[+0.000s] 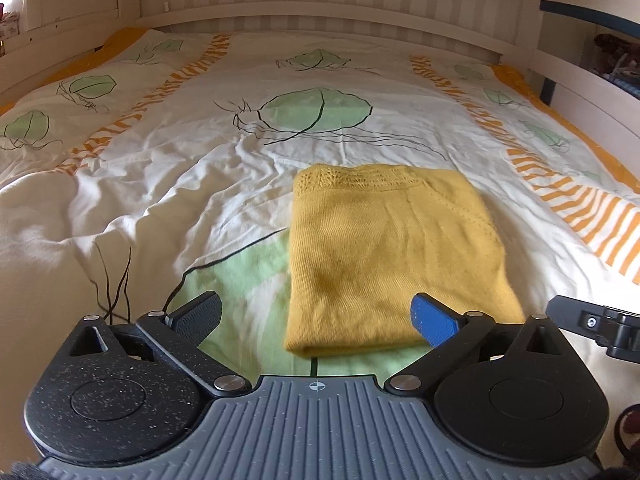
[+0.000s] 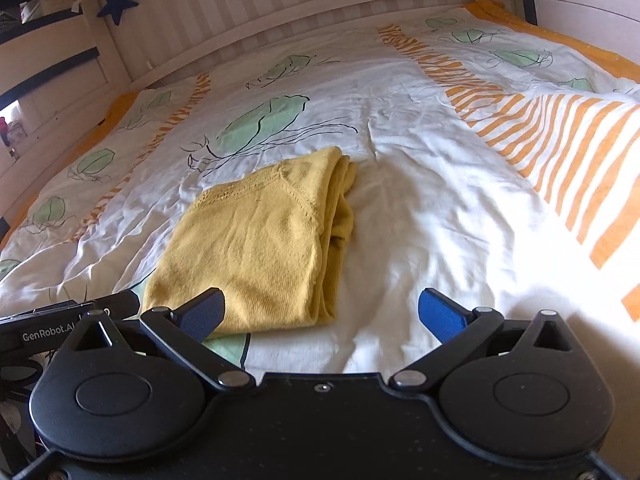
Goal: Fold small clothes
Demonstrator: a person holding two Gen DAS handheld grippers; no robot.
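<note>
Left wrist view: the left gripper (image 1: pixel 318 316) has its jaws spread and empty, at the near edge of the folded yellow sweater (image 1: pixel 394 258). The right gripper (image 2: pixel 322 314), likewise released, sits low just right of the sweater's near corner. The sweater lies flat on the patterned duvet (image 1: pixel 160 184).
</note>
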